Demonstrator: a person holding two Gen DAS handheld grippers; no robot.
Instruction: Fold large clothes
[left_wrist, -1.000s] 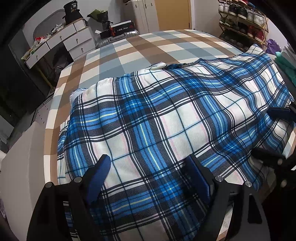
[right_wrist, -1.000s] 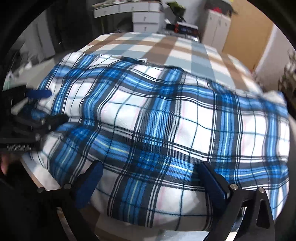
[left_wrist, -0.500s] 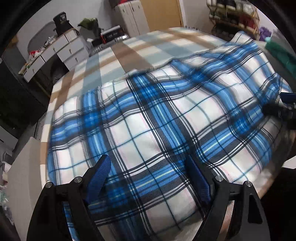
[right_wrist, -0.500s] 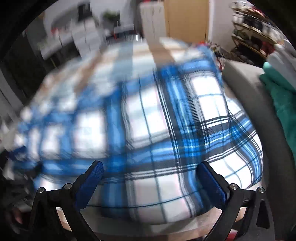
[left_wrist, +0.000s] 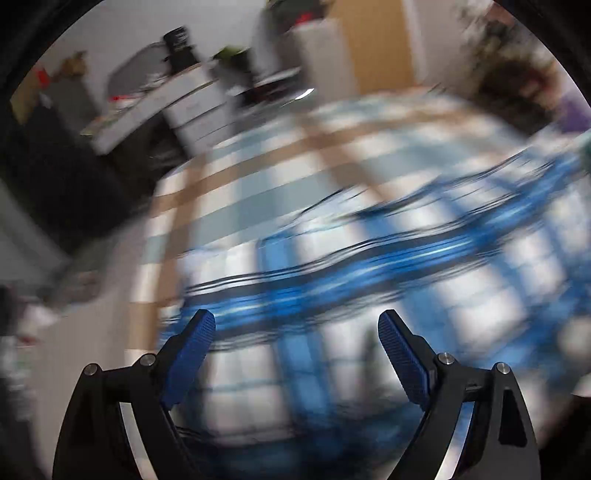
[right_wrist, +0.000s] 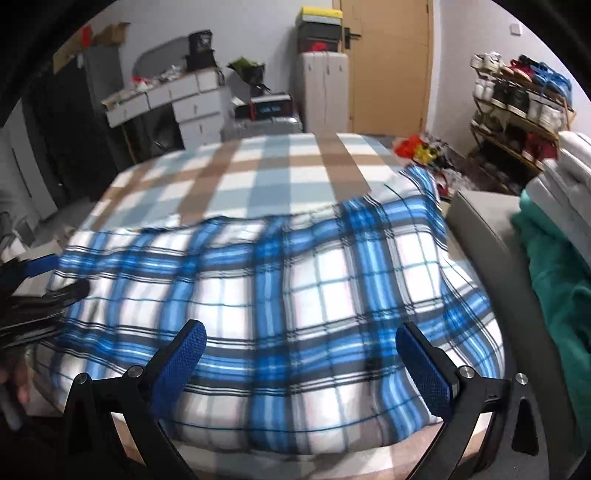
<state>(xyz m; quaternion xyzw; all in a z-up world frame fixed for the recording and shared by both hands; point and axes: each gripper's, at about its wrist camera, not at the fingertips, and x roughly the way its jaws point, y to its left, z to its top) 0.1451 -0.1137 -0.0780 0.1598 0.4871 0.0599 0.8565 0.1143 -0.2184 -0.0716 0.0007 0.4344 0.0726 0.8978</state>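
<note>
A large blue, white and black plaid cloth (right_wrist: 314, 280) lies folded across the near end of a bed with a brown, grey and white checked cover (right_wrist: 277, 177). My right gripper (right_wrist: 301, 343) hangs open above the cloth's near edge, holding nothing. The left gripper (right_wrist: 55, 277) shows at the left edge of the right wrist view, beside the cloth's left end. The left wrist view is smeared by motion. There the left gripper (left_wrist: 295, 332) hovers over the cloth (left_wrist: 369, 288), its jaws opening with nothing between them.
A teal cloth pile (right_wrist: 554, 266) lies on a grey padded surface (right_wrist: 491, 236) to the right. Beyond the bed stand white drawers (right_wrist: 192, 99), a white cabinet (right_wrist: 325, 88), a wooden door (right_wrist: 388, 62) and a shoe rack (right_wrist: 517, 103). Red clutter (right_wrist: 417, 149) covers the floor.
Both grippers have lifted and drawn back from the plaid cloth, so more of the bed and room shows. The right wrist view swung and steadied; the left one became blurred.
</note>
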